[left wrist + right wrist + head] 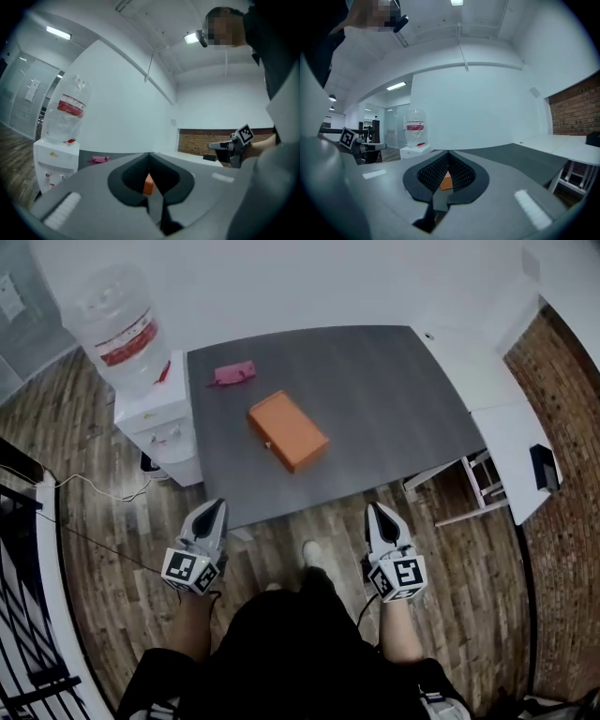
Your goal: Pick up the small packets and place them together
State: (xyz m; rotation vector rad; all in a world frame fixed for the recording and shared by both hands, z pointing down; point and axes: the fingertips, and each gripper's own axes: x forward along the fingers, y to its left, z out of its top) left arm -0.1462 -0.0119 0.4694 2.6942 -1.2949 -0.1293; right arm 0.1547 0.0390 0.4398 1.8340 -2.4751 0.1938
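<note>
A pink packet [232, 374] lies near the far left corner of the grey table [375, 399]; it also shows as a small pink shape [99, 159] in the left gripper view. An orange box [288, 430] sits in the middle of the table and peeks through each gripper's jaws [148, 184] [446, 181]. My left gripper [217, 506] and right gripper [375, 510] hover side by side just short of the table's near edge. Both are shut with nothing between the jaws. The right gripper [220, 146] also appears in the left gripper view.
A water dispenser [141, 362] with its bottle stands against the table's left side. White desks [506, 418] and a white chair [473, 486] flank the right side, by a brick wall. Cables [89, 486] run over the wooden floor at left.
</note>
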